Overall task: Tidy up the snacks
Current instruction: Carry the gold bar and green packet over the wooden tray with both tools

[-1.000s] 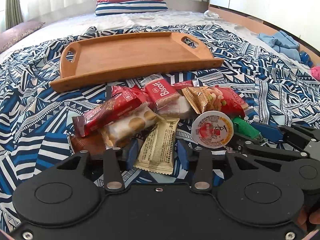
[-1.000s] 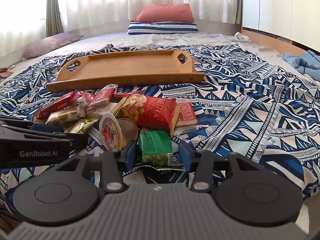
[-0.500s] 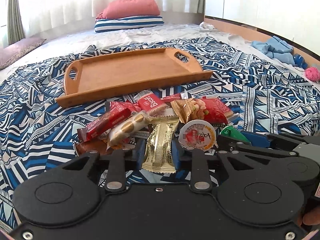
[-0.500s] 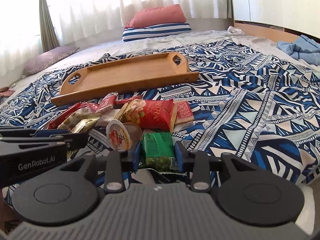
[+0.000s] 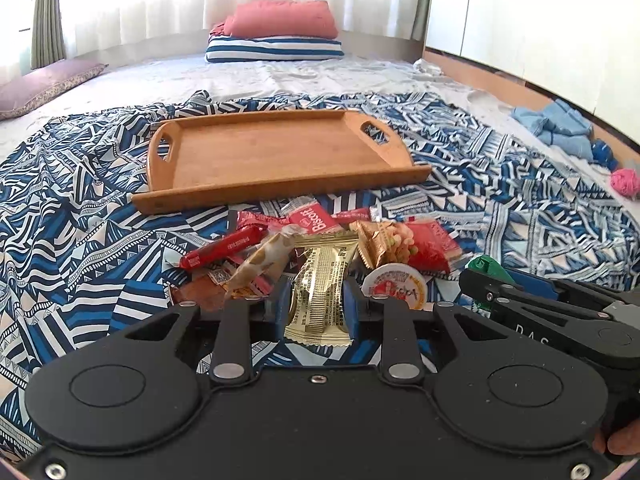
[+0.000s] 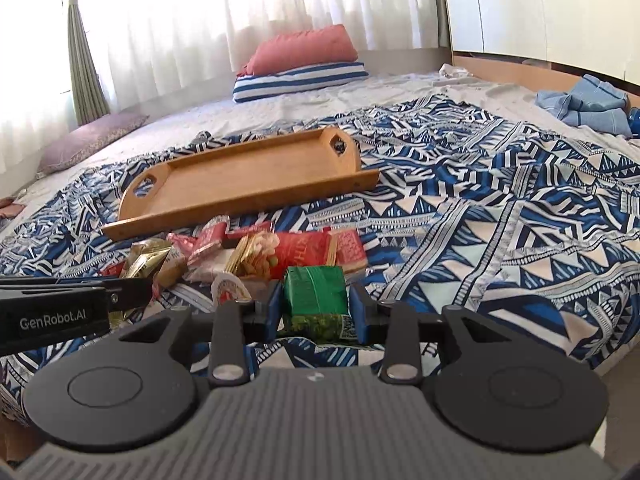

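My left gripper [image 5: 316, 304] is shut on a gold snack packet [image 5: 320, 280], lifted slightly above the pile. My right gripper [image 6: 316, 308] is shut on a green snack packet [image 6: 314, 300], also raised off the bedspread. Beyond both lies a heap of snacks [image 5: 360, 236]: a red Biscoff pack [image 5: 312, 218], a red bar [image 5: 224, 246], a round jelly cup [image 5: 394, 286] and a red-and-gold bag [image 6: 292, 252]. An empty wooden tray [image 5: 272, 152] sits behind the heap; in the right wrist view the tray [image 6: 240, 180] lies at the upper left. The right gripper's body [image 5: 560, 312] shows in the left wrist view.
A blue patterned bedspread [image 6: 500, 220] covers the bed. Stacked red and striped pillows [image 5: 276, 36] lie at the head, a purple cushion [image 5: 44, 84] at the left. Blue folded cloth [image 6: 588, 104] and pink yarn [image 5: 624, 182] sit by the wooden bed edge on the right.
Both grippers have shut, the left on the gold packet and the right on the green one, then risen with them. The right gripper has rolled, so the scene tilts.
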`<action>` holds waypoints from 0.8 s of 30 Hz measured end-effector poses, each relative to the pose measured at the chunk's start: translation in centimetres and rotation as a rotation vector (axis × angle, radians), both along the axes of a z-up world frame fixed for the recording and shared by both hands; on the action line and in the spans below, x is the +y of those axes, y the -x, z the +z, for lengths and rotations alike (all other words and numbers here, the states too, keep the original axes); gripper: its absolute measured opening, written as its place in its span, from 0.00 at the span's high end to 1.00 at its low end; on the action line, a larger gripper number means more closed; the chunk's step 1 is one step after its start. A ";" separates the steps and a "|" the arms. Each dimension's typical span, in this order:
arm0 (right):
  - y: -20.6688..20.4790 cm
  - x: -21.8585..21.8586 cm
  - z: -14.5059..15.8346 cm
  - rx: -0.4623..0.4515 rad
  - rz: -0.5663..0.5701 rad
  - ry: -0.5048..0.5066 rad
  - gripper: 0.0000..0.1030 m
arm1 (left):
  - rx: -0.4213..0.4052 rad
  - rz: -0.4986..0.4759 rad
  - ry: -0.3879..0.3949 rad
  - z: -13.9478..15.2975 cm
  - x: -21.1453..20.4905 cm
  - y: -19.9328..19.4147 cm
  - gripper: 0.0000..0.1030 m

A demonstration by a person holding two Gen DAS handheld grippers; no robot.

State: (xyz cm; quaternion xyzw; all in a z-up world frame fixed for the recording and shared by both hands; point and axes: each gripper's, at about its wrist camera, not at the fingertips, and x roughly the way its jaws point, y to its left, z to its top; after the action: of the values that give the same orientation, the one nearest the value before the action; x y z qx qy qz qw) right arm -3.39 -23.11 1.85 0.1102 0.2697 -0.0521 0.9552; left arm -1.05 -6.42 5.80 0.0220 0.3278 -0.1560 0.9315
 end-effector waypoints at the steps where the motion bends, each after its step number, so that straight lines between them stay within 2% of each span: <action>1: 0.0 -0.1 0.2 -0.005 -0.001 -0.001 0.60 | -0.005 -0.002 0.008 0.2 0.1 0.1 0.75; 4: 0.1 -0.2 0.7 -0.019 -0.001 -0.002 0.60 | -0.028 -0.015 0.034 0.9 0.3 0.7 0.75; 12: -1.0 -0.3 2.3 -0.049 0.015 0.000 0.60 | -0.056 0.019 0.039 2.7 0.6 0.1 0.75; 18: -3.2 -1.3 3.9 -0.068 0.044 -0.060 0.60 | -0.013 0.058 0.050 3.8 1.7 -3.3 0.75; 24: -7.6 -3.1 5.6 -0.061 0.084 -0.153 0.60 | 0.031 0.081 0.078 5.8 3.2 -8.3 0.75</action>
State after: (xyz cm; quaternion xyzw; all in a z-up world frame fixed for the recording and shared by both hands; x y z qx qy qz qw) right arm 4.22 -26.20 7.46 0.1729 0.2482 0.0123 0.9531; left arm 7.27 -3.25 11.65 -0.0302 0.3363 -0.1312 0.9321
